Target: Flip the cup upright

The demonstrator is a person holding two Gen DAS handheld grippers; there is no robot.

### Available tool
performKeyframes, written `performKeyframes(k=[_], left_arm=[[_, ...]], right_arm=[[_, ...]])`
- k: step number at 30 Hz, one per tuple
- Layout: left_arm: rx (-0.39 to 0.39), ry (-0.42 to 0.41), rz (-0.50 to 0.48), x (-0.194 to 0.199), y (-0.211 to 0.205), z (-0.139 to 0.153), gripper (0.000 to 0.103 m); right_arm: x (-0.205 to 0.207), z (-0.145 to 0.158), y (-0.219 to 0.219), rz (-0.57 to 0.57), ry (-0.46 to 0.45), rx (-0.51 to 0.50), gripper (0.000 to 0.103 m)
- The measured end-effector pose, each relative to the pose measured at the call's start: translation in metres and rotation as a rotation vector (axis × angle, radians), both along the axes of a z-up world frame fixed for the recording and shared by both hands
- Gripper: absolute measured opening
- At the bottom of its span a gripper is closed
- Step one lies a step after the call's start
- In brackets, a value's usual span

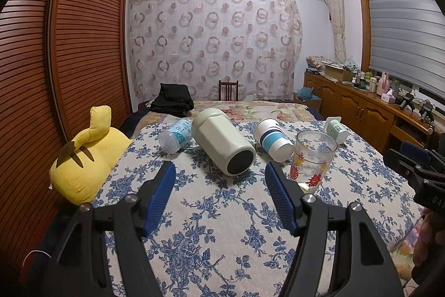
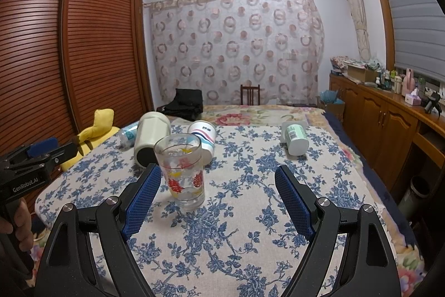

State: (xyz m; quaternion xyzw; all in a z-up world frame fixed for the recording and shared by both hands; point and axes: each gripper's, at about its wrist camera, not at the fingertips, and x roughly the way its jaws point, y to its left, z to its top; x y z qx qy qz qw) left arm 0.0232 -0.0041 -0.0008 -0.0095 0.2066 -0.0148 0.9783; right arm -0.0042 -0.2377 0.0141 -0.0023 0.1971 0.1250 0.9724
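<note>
A clear glass cup (image 2: 182,171) with red and yellow print stands upright on the blue-flowered bedspread, just ahead of my right gripper's left finger; it also shows in the left wrist view (image 1: 313,157). My right gripper (image 2: 218,180) is open and empty, with the glass at its left side. My left gripper (image 1: 219,177) is open and empty, short of a cream flask (image 1: 222,141) lying on its side. A paper cup (image 1: 274,139) with blue stripes lies on its side behind the glass. The right gripper shows at the right edge of the left wrist view (image 1: 411,163).
A plastic bottle (image 1: 176,137) lies left of the flask. A small white-green cup (image 2: 294,138) lies on its side at the right. A yellow plush (image 1: 83,157) sits at the bed's left edge. A wooden wardrobe (image 1: 55,46) stands left; cabinets (image 2: 389,124) stand right.
</note>
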Motion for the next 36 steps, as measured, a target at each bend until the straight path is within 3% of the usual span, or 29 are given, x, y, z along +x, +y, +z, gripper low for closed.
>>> performKeyframes(k=[36], left_arm=[[0.002,-0.003,-0.001,-0.002,-0.0027,-0.0021,0.067]], right_arm=[[0.0,-0.0005,0.0011,0.0,-0.001,0.003,0.086]])
